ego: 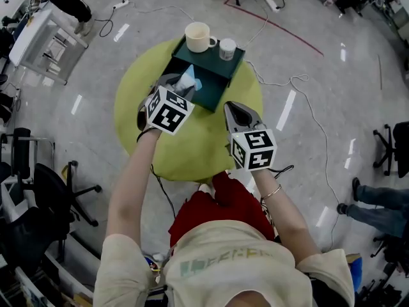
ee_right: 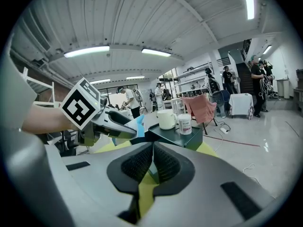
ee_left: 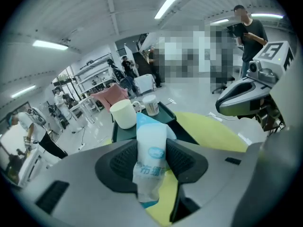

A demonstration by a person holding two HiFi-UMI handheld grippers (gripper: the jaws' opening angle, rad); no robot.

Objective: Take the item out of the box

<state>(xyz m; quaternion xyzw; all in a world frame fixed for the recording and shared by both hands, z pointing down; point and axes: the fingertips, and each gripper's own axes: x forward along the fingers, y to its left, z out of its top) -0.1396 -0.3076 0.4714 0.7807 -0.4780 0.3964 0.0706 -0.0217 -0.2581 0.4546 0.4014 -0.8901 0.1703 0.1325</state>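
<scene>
A dark green box (ego: 211, 66) stands at the far side of a round yellow-green table (ego: 192, 147). My left gripper (ego: 177, 82) is shut on a white and blue tissue pack (ee_left: 150, 159), which it holds just in front of the box's open side. The same pack (ego: 188, 82) shows white and blue at the box's near left corner. My right gripper (ego: 235, 115) is shut with nothing in it and hovers over the table to the right of the box front. In the right gripper view the pack's blue tip (ee_right: 136, 126) juts from the left gripper.
On top of the box stand a cream mug (ego: 199, 37) and a small white jar (ego: 227, 48). Cables (ego: 300, 101) trail over the grey floor around the table. Office chairs (ego: 38, 190) and a cart (ego: 38, 40) stand at the left. People stand at the room's edges.
</scene>
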